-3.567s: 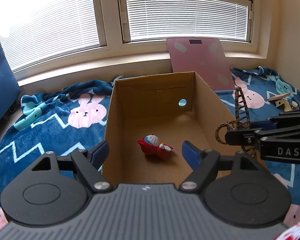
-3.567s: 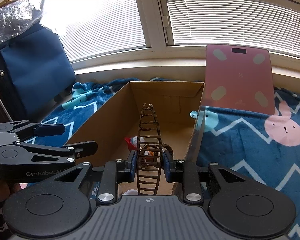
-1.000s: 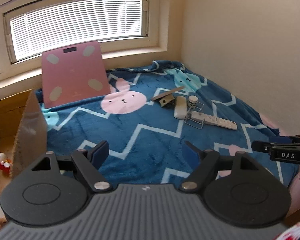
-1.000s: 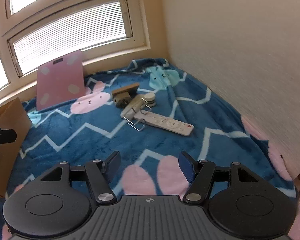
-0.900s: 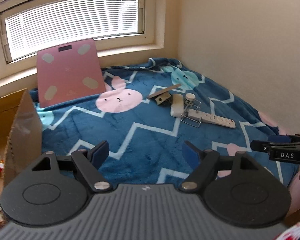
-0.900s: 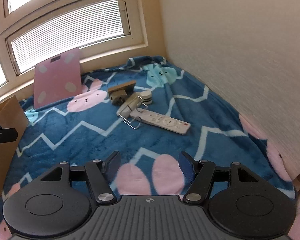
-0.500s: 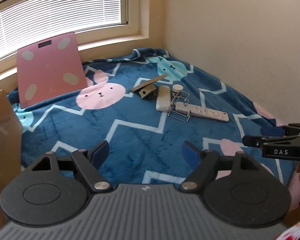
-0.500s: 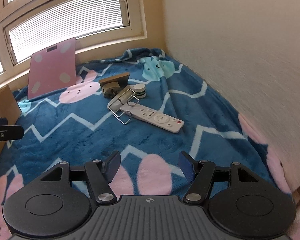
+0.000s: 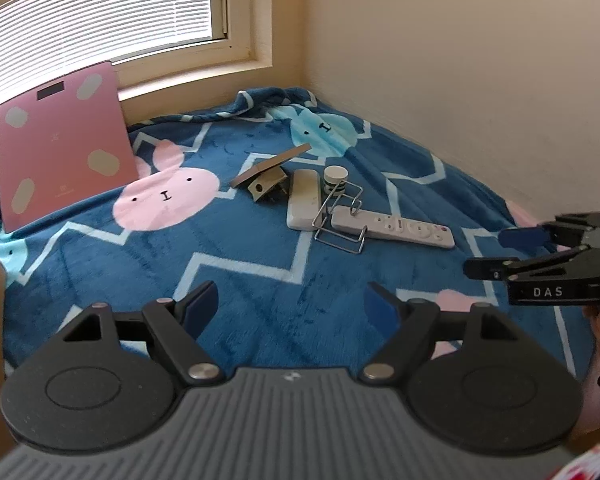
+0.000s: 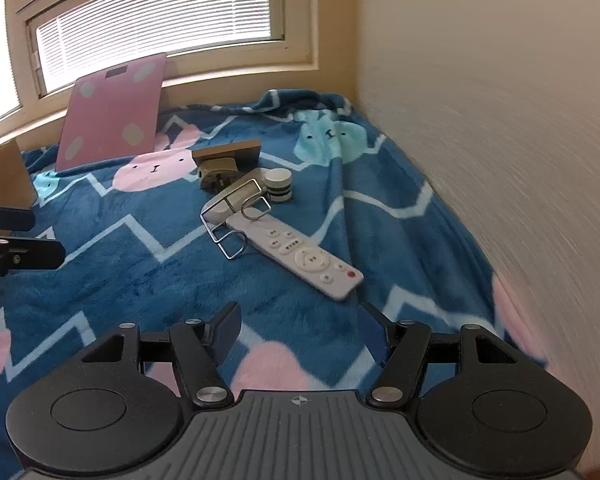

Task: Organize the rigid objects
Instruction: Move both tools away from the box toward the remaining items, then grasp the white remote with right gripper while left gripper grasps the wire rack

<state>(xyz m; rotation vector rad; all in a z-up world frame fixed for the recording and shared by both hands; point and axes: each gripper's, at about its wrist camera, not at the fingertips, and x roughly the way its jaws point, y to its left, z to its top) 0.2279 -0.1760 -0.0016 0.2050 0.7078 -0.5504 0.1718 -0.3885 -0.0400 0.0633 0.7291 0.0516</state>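
A cluster of small objects lies on the blue bunny blanket (image 9: 240,264): a white remote (image 9: 392,227) (image 10: 300,254), a bent wire clip (image 9: 342,220) (image 10: 236,220), a second white bar-shaped device (image 9: 303,199), a small striped white cylinder (image 9: 335,179) (image 10: 278,185), and a tan wooden piece (image 9: 266,174) (image 10: 224,160). My left gripper (image 9: 292,306) is open and empty, short of the cluster. My right gripper (image 10: 302,330) is open and empty, just in front of the remote. It also shows in the left wrist view (image 9: 496,254).
A pink bathroom scale (image 9: 62,140) (image 10: 114,112) leans against the window sill. A cardboard box corner (image 10: 6,176) shows at the left. A beige wall (image 10: 500,100) runs close along the right side of the blanket.
Both grippers have swung right, away from the cardboard box, and come closer to the cluster of objects. The wooden ladder piece held 3.6 s ago is gone from the right gripper, which is now open.
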